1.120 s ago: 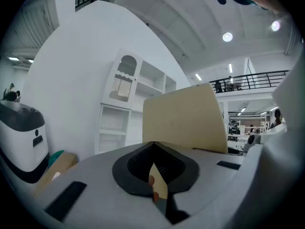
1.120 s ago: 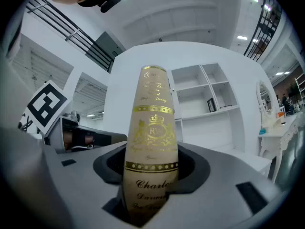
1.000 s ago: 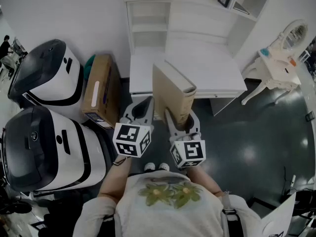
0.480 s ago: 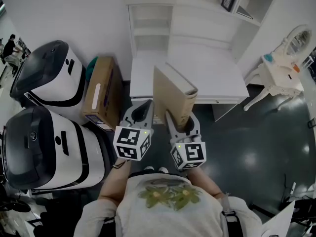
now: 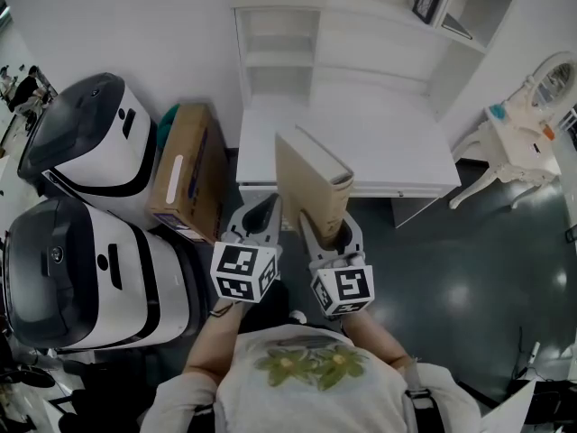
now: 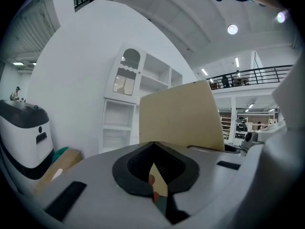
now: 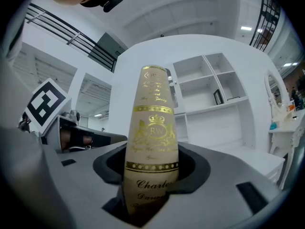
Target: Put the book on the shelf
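The book [image 5: 311, 188] is a thick beige hardback with gold print on its spine [image 7: 152, 123]. It stands upright in the air in front of the white desk [image 5: 397, 142]. My right gripper [image 5: 332, 234] is shut on its lower end, and the spine fills the space between the jaws [image 7: 151, 161]. My left gripper [image 5: 260, 216] sits just left of the book, shut and empty [image 6: 153, 144]. Its view shows the book's cover [image 6: 178, 116] off to the right. The white shelf unit [image 5: 279, 52] rises behind the desk, its compartments open [image 7: 209, 94].
Two large white-and-black machines [image 5: 90, 142] [image 5: 81, 269] stand at the left, with a cardboard box [image 5: 185, 170] leaning beside them. A small picture frame [image 5: 424, 1] sits in an upper shelf compartment. A white dressing table with a mirror [image 5: 518, 124] is at the right, on the dark floor.
The book and both grippers have shifted slightly left and closer to the body. The right grip on the book is unchanged, and the left gripper stays shut.
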Available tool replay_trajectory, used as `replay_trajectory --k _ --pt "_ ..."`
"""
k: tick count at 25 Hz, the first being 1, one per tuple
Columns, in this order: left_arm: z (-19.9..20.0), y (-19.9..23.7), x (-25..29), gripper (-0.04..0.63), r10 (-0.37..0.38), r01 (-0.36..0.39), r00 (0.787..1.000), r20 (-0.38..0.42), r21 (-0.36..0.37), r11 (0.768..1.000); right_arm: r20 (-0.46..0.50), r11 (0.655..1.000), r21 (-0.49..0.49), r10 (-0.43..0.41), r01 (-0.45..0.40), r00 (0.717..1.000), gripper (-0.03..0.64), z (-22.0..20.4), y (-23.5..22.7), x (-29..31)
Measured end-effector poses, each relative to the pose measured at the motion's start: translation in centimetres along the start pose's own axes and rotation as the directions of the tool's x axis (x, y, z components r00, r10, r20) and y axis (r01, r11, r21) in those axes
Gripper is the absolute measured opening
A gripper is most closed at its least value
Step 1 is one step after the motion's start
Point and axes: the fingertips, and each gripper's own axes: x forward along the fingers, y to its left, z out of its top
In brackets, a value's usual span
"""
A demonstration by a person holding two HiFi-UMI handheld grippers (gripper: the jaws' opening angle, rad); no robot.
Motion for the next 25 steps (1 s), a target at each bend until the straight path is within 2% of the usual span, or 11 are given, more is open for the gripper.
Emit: replay_trajectory --k 5,16,25 --pt "0.4 2.3 3.3 0.025 -0.015 0.015 1.0 -0.013 0.005 1.0 -0.01 1.0 0.001 -0.009 0.009 1.0 0.232 -0.7 -1.4 3.9" --pt "2.6 10.7 12.0 0.025 -0.058 0.059 0.998 -0.04 0.007 0.998 -0.023 0.998 0.001 -0.069 0.069 0.997 0.232 -1.3 -4.7 15.8" --pt "3.0 14.7 16.3 0.025 -0.112 0.113 0.991 -0.072 0.012 0.994 -0.031 0.99 0.008 -0.138 0.138 0.99 0.232 -2.1 -6.2 21.5"
